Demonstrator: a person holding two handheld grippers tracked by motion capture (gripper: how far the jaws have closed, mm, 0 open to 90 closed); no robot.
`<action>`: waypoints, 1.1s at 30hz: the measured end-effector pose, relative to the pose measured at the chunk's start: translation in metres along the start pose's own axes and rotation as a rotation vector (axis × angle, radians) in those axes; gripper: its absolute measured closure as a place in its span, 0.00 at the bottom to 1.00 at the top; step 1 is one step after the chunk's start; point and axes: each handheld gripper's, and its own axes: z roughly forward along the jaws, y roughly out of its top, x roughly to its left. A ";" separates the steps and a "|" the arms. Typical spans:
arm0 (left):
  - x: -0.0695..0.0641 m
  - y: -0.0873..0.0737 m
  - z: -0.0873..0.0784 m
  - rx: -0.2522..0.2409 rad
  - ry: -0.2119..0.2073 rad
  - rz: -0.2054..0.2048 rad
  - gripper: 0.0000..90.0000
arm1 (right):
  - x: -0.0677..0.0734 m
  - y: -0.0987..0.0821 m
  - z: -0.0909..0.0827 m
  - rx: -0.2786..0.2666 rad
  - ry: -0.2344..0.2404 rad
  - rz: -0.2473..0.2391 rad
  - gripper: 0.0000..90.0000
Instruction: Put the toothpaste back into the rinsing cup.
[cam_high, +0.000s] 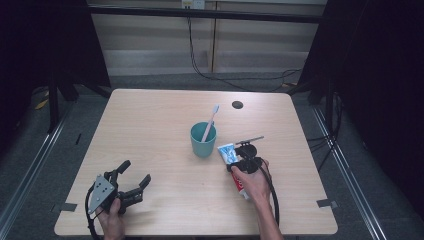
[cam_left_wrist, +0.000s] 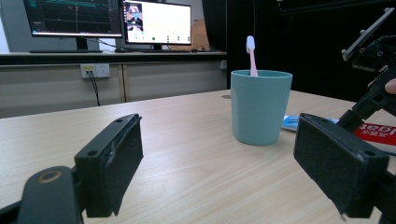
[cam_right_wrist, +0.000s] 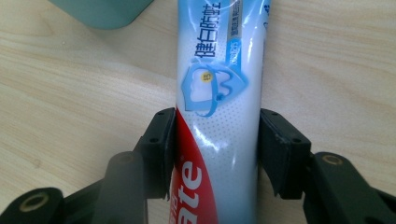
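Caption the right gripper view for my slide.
Right gripper closed on a toothpaste tube lying on the wooden table.

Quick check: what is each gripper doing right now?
Left gripper: open, holding nothing, above the table.
Right gripper: shut on the toothpaste tube.

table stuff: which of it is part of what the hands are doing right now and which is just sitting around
In the job:
- toothpaste tube, lying flat, clamped between the jaws of the right gripper
- teal cup right beside the tube
- pink toothbrush standing in the cup

Just about:
- left gripper, open, holding nothing
- dark round hole in the table
- monitors beyond the table
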 end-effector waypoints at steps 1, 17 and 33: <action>0.000 0.000 0.000 0.000 0.000 0.000 0.17 | 0.000 0.000 0.000 0.002 -0.004 -0.009 0.54; 0.000 0.000 0.000 0.000 -0.001 0.000 0.17 | 0.003 -0.006 -0.005 0.042 -0.051 -0.087 0.58; 0.000 0.000 0.000 0.000 -0.001 0.000 0.17 | -0.008 -0.010 -0.014 -0.006 0.030 -0.064 0.79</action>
